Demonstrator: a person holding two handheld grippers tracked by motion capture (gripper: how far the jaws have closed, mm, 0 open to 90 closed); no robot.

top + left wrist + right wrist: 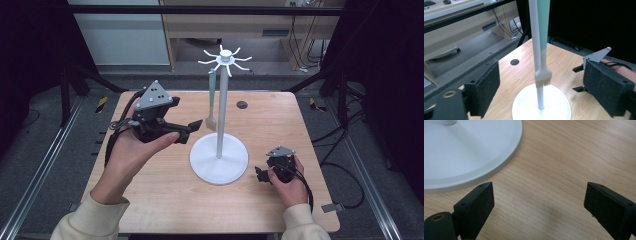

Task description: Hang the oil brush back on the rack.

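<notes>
A white stand [220, 115] rises from a round base [200, 162] on the wooden table [165, 200], with hooks fanning out at its top [225, 59]. From one hook a brush [212, 97] hangs by its green handle, its pale head low beside the pole. My left gripper [191, 130] hovers just left of the brush head, open. In the left gripper view the brush [543, 30] and pole [535, 50] stand ahead between the spread jaws [542, 75], untouched. Right of the base, my right gripper [260, 174] rests on the table, open over bare wood [537, 197].
A small dark hole [242, 104] marks the table behind the stand. The stand's base [469, 150] lies close in front of the right gripper. Grey floor with metal rails surrounds the table, and shelving with cables [300, 30] stands at the back.
</notes>
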